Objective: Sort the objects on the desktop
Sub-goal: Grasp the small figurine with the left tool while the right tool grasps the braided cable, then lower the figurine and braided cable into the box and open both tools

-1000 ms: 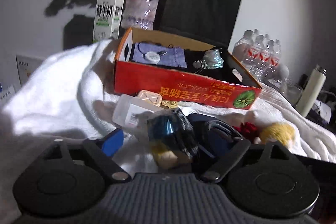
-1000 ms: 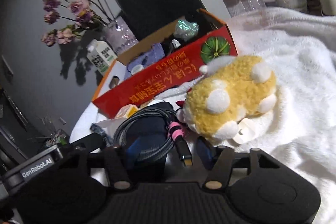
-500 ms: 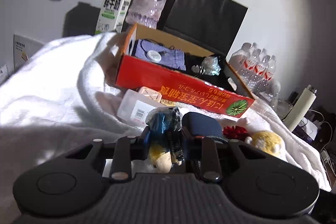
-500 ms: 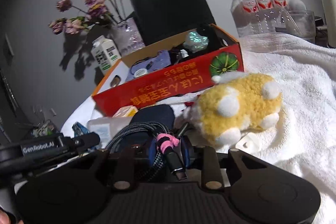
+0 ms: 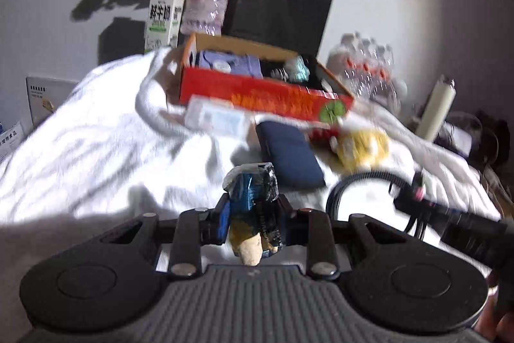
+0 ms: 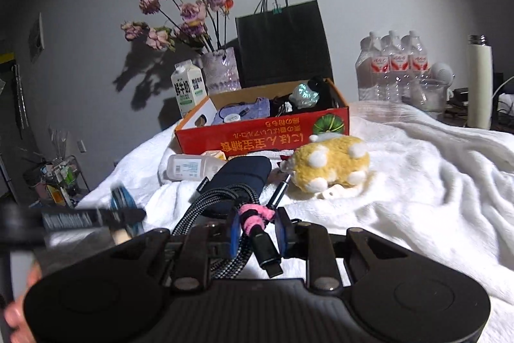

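With both grippers loaded, left gripper [image 5: 253, 214] clamped on a blue-wrapped snack [image 5: 252, 192] and right gripper [image 6: 257, 229] pinching the braided cable [image 6: 218, 201], it's carry time; next, probably drop them into the red box [image 6: 263, 137].

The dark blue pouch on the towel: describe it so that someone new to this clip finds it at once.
Start at the red cardboard box on the white towel. Just in front of it, a clear plastic bottle lies on the left and a yellow plush toy on the right. The dark blue pouch lies between them: flat, plain navy fabric, the only dark item there.
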